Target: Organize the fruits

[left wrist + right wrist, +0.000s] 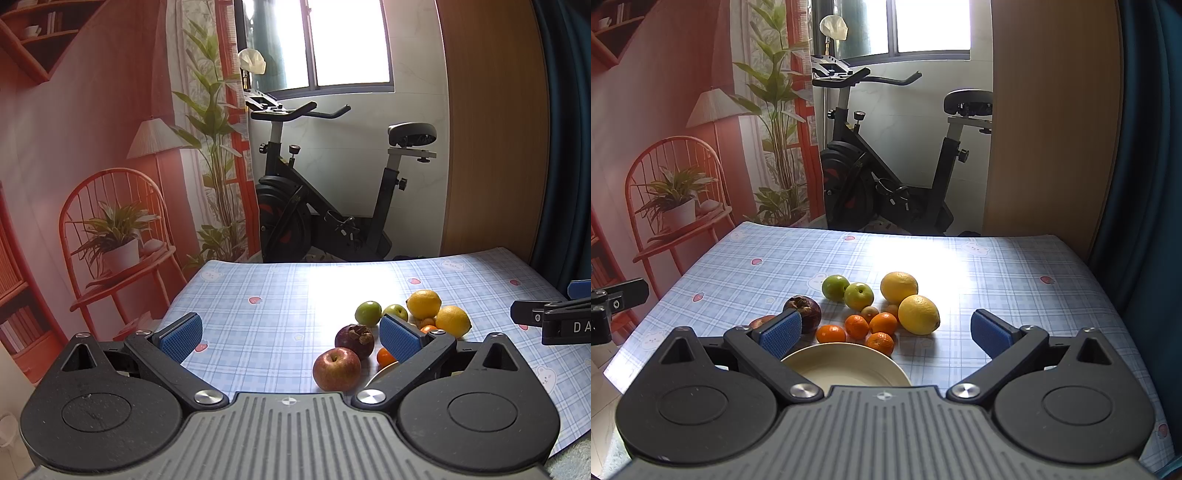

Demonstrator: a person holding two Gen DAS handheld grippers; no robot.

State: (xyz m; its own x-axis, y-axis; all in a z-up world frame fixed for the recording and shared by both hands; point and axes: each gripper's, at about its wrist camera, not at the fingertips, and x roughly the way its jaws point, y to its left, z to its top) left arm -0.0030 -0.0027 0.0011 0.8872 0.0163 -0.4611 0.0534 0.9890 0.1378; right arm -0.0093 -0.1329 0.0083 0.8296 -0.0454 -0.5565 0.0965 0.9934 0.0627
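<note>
Starting | both claws wide, empty: left claw (291, 338), right claw (886, 334) | fruits loose on surface (1015, 266), 12 o'clock of plate (846, 363) | center apple (337, 369) before closing

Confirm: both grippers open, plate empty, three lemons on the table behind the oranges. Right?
Wrong on the lemons: two, not three. The right wrist view shows one lemon and a second lemon behind the oranges. The rest holds: plate empty, left gripper and right gripper open.

place: you're in a home room | cues: exercise bike (886, 162) by window (931, 29), checked tablecloth (1015, 266) on table, curtain (1145, 147) beside it
</note>
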